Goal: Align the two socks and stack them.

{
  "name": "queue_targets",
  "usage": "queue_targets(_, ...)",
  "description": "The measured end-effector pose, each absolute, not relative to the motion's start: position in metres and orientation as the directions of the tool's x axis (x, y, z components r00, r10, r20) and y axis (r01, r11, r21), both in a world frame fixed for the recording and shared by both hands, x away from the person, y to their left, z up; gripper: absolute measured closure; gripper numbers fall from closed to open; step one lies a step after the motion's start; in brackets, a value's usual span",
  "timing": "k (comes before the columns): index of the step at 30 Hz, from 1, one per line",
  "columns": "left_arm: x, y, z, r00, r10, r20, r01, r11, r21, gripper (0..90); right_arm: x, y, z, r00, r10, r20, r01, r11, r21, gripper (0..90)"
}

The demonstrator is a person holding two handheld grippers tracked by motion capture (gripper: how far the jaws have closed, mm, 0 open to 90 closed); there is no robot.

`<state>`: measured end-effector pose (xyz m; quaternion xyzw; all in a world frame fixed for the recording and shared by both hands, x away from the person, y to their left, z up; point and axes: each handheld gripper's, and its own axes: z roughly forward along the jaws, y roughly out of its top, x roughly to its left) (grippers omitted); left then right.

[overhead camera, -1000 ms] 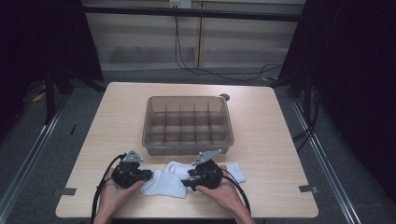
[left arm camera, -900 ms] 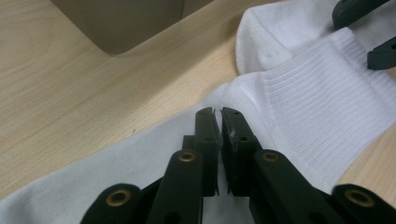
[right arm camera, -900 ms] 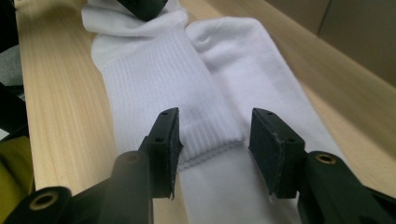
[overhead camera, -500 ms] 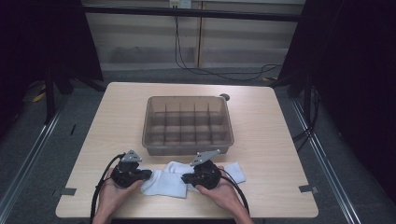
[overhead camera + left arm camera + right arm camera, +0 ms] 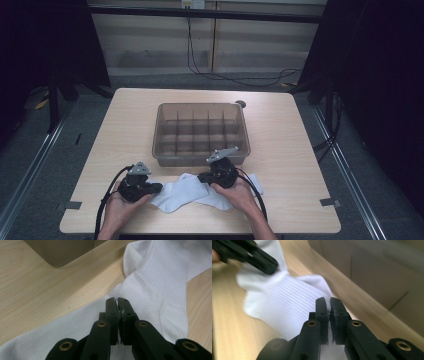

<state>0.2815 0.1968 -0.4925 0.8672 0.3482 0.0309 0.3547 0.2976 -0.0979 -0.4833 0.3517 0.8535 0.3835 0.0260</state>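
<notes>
A white sock (image 5: 186, 192) lies flat on the table near its front edge, between my two hands. My left gripper (image 5: 156, 188) is shut on the sock's left end; in the left gripper view its jaws (image 5: 117, 300) pinch a fold of the white fabric (image 5: 160, 287). My right gripper (image 5: 202, 177) is shut on the ribbed part of the sock (image 5: 287, 305), just in front of the bin. In the right gripper view the left gripper (image 5: 265, 263) shows at the upper left, on the sock's far end.
A translucent grey divided bin (image 5: 202, 132) stands mid-table, right behind the grippers; its front wall (image 5: 372, 272) is close to my right jaws. Its corner (image 5: 60, 252) lies ahead of the left gripper. Bare wood table (image 5: 295, 145) spreads to both sides.
The right gripper has shifted slightly left along the sock; the right gripper view is motion-blurred. The left hand has hardly moved.
</notes>
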Motion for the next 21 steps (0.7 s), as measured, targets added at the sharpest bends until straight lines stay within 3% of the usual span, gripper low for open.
queue_targets(4, 0.281, 0.199, -0.493, 0.755, 0.616, -0.226, 0.591, -0.489, 0.642, 82.6, 0.298, -0.097, -0.493, -0.742, 0.632, 0.223, 0.593, 0.465, 0.658, 81.7)
queue_targets(8, 0.283, 0.201, -0.488, 0.743, 0.632, -0.223, 0.602, -0.484, 0.635, 67.2, 0.297, -0.096, -0.491, -0.735, 0.647, 0.201, 0.591, 0.467, 0.658, 74.0)
queue_targets(14, 0.287, 0.231, -0.471, 0.683, 0.679, -0.269, 0.622, -0.347, 0.701, 66.8, 0.287, -0.101, -0.481, -0.738, 0.642, 0.207, 0.576, 0.44, 0.689, 66.3)
queue_targets(21, 0.291, 0.253, -0.46, 0.61, 0.771, -0.184, 0.648, -0.352, 0.676, 70.6, 0.278, -0.103, -0.477, -0.738, 0.644, 0.199, 0.57, 0.439, 0.695, 61.2)
